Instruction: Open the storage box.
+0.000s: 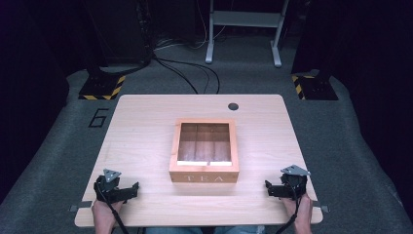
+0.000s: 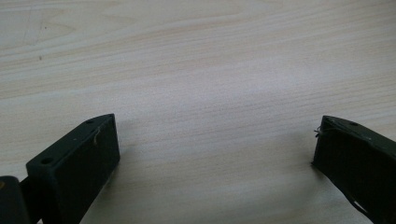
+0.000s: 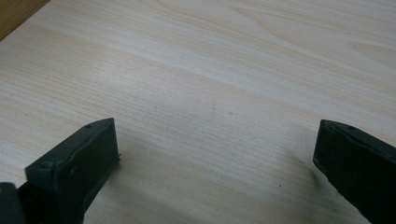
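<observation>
A wooden tea box (image 1: 204,151) with a glass lid and the word TEA on its front stands shut in the middle of the light wooden table (image 1: 141,131). My left gripper (image 1: 132,189) rests near the table's front left corner, well to the left of the box, its jaws pointing toward it. My right gripper (image 1: 269,187) rests near the front right corner, jaws pointing left at the box. In the left gripper view the left gripper (image 2: 212,135) stands wide open over bare wood. The right gripper (image 3: 215,135) is likewise wide open with nothing between its jaws.
A dark round cable hole (image 1: 233,106) sits near the table's far edge. Beyond the table are a grey carpeted floor, cables (image 1: 185,68), a white metal frame (image 1: 243,29) and two stands with yellow-black striped bases (image 1: 102,87).
</observation>
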A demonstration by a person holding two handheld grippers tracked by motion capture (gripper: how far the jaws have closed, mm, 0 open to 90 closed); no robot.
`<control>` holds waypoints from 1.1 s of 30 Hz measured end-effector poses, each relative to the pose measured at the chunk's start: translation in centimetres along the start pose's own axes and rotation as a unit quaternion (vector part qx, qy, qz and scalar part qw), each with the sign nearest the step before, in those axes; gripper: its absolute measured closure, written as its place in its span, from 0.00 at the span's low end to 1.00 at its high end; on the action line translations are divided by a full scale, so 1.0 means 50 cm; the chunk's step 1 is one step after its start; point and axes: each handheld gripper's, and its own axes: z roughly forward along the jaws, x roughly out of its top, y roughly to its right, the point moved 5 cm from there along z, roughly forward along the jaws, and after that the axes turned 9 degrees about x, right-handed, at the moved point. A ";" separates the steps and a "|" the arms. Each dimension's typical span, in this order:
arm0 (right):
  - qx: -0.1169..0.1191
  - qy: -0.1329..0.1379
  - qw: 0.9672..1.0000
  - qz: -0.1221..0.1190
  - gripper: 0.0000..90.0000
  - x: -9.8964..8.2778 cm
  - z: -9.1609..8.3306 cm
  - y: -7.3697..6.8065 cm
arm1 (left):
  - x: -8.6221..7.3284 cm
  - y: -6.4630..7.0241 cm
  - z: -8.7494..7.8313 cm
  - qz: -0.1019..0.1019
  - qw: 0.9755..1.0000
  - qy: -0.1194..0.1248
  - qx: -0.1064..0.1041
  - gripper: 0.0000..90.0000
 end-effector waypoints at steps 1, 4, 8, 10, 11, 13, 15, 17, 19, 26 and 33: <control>0.000 0.000 1.000 0.001 0.00 0.000 0.000 0.000 | 0.000 0.000 0.000 0.000 1.000 0.000 0.000 0.00; 0.000 -0.004 1.000 0.009 0.00 0.000 0.000 -0.001 | 0.000 0.000 0.000 0.000 1.000 0.000 0.000 0.00; 0.002 -0.008 1.000 0.010 0.00 0.002 0.001 0.000 | 0.000 0.000 0.000 0.000 1.000 0.000 0.000 0.00; 0.004 -0.006 1.000 0.011 0.00 0.002 0.000 0.000 | 0.000 0.000 0.000 -0.001 1.000 0.000 0.000 0.00; 0.003 -0.004 1.000 0.013 0.00 0.003 -0.001 -0.001 | 0.000 0.000 0.000 -0.001 1.000 0.000 0.000 0.00; 0.006 -0.006 1.000 0.012 0.00 0.002 -0.003 -0.001 | 0.000 0.000 0.000 0.000 1.000 -0.001 0.000 0.00; 0.008 -0.006 1.000 0.017 0.00 0.001 -0.007 0.000 | 0.000 0.000 0.000 0.000 1.000 0.000 0.000 0.00; 0.013 -0.001 1.000 0.017 0.00 0.001 -0.013 -0.001 | 0.000 0.000 0.000 0.000 1.000 0.000 0.000 0.00; 0.015 0.002 1.000 0.013 0.00 0.003 -0.020 -0.004 | 0.000 0.000 0.000 0.000 1.000 0.000 0.000 0.00; 0.029 0.022 0.999 0.015 0.00 0.013 -0.048 -0.032 | 0.000 0.000 0.000 0.000 1.000 0.000 0.000 0.00; 0.052 0.037 0.998 0.010 0.00 0.026 -0.058 -0.067 | 0.000 0.000 0.000 0.000 1.000 0.000 0.000 0.00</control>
